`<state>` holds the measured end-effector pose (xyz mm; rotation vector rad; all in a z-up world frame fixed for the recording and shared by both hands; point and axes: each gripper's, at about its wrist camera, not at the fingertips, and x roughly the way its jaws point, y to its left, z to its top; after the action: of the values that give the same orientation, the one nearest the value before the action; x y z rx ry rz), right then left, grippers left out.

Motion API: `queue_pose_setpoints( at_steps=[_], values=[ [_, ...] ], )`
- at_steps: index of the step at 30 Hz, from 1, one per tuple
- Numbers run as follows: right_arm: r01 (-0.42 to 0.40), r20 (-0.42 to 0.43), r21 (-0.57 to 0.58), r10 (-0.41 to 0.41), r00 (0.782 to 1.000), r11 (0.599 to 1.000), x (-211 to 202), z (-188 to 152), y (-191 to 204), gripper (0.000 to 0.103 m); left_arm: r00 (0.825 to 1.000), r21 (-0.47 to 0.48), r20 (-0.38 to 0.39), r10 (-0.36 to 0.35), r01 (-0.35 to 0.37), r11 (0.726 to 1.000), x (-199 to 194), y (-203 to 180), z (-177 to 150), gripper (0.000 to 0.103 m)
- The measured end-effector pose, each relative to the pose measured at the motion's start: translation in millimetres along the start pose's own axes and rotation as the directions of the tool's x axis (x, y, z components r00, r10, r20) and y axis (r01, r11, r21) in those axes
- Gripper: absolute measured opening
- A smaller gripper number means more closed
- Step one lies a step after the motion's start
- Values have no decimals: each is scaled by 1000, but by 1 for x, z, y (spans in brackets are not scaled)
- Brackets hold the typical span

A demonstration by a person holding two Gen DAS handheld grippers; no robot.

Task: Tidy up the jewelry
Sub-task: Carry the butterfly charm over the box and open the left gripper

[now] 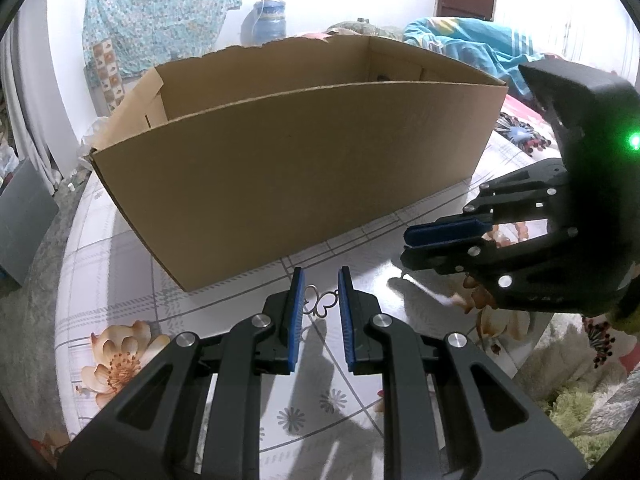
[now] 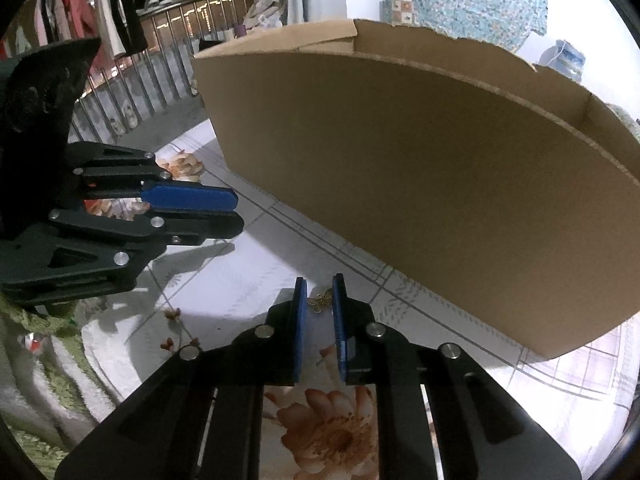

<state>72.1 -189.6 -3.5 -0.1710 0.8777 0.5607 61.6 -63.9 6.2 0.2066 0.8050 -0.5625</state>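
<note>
My left gripper (image 1: 320, 284) is shut on a silver butterfly pendant (image 1: 322, 304), held between the blue pads above the tablecloth. My right gripper (image 2: 319, 292) is shut on a small bronze butterfly charm (image 2: 321, 302). Each gripper also shows in the other's view: the right gripper (image 1: 408, 244) at the right edge, the left gripper (image 2: 236, 212) at the left. A large open cardboard box (image 1: 288, 168) stands just beyond both grippers; it also fills the right wrist view (image 2: 420, 184). Its inside is mostly hidden.
A floral tablecloth (image 1: 120, 356) covers the round table. Blue clothing (image 1: 472, 44) and a patterned cloth (image 1: 160, 12) lie behind the box. A metal railing with hanging clothes (image 2: 132, 32) is at the far left. A green fuzzy mat (image 2: 44, 328) lies beside the table.
</note>
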Motion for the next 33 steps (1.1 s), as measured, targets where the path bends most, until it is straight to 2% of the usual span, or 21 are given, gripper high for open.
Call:
queue_pose_setpoints(
  at_steps=[4,9,13,18,21,25,28,31,33],
  values=[
    [-5,45,15,4,999,1000,-18,1,1,13,1000,9,27,-3,2,1000,-14,-5,1,16],
    [-13,148,23,10,989,1000,-59,10,7,13,994,0,102,-35,36,999,-48,-8,14,16],
    [-14,246,18,9,969,1000,-92,23,4,13,978,1,197,-65,66,998,-82,-4,37,16],
    [-21,305,19,14,952,1000,-113,57,-23,13,969,15,239,-64,63,998,-91,7,74,16],
    [-75,256,72,54,965,995,-100,83,-54,13,979,-6,191,-71,73,997,-71,21,100,16],
    [-72,158,124,52,986,990,-75,104,-81,13,995,-50,76,-69,72,996,-28,43,126,16],
    [-58,75,147,47,996,987,-50,110,-95,13,998,-91,-9,-64,63,994,3,57,135,16],
    [-34,24,173,30,999,984,-32,110,-104,14,997,-115,-47,-64,58,992,16,62,133,16],
    [-26,21,178,23,1000,984,-31,108,-105,14,997,-114,-53,-48,42,993,19,62,131,16]
  ],
)
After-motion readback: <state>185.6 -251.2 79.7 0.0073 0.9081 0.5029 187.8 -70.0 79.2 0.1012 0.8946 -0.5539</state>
